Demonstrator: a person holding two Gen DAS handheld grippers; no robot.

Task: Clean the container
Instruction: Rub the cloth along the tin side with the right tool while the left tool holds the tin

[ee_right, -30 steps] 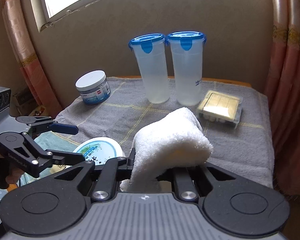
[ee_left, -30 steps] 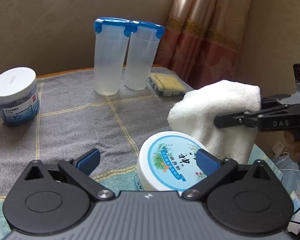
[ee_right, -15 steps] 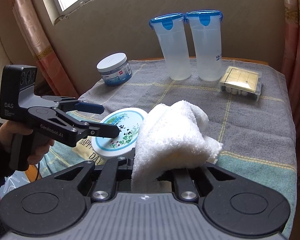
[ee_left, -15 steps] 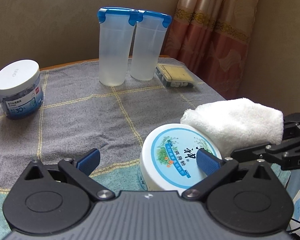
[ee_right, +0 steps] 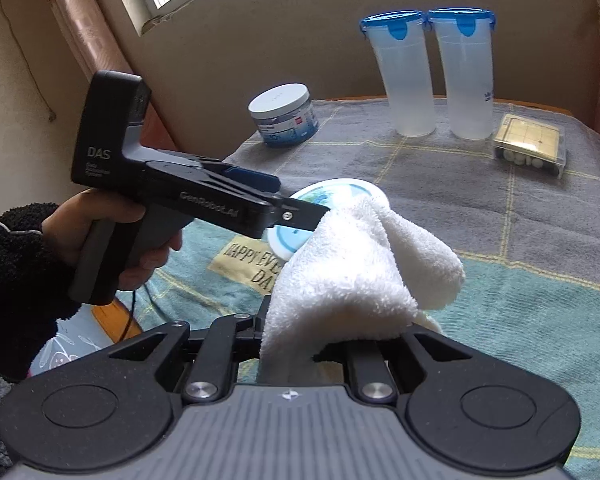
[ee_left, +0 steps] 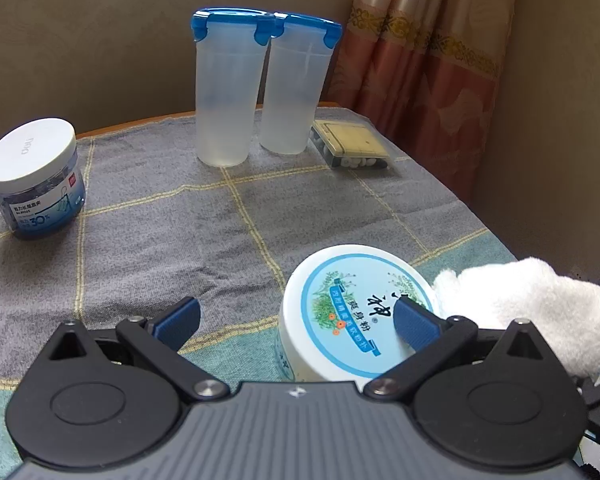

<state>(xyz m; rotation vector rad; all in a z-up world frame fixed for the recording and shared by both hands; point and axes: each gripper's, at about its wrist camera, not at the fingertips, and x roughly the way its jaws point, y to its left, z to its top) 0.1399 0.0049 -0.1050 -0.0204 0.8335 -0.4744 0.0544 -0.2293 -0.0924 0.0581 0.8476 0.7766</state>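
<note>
A round white container [ee_left: 340,320] with a blue-printed lid sits near the table's front edge. It lies between the fingers of my left gripper [ee_left: 296,322], which is open; the right finger's blue pad [ee_left: 414,326] overlaps the lid and the left pad stands well clear. My right gripper [ee_right: 288,340] is shut on a folded white towel [ee_right: 360,272], which hides its fingertips. The towel [ee_left: 532,304] hangs at the container's right side, its edge against the lid rim. In the right wrist view the towel and the left gripper [ee_right: 296,196] cover much of the container [ee_right: 340,194].
Two tall translucent cups with blue lids [ee_left: 228,92] [ee_left: 296,88] stand at the back. A white-lidded jar [ee_left: 34,184] is at the far left, a flat box of small pieces [ee_left: 352,144] at the back right. A grey checked cloth [ee_left: 160,220] covers the table. A hand [ee_right: 112,236] holds the left gripper.
The right gripper has carried the towel down and in toward the container, from above the lid to beside its rim. The left gripper has stayed around the container.
</note>
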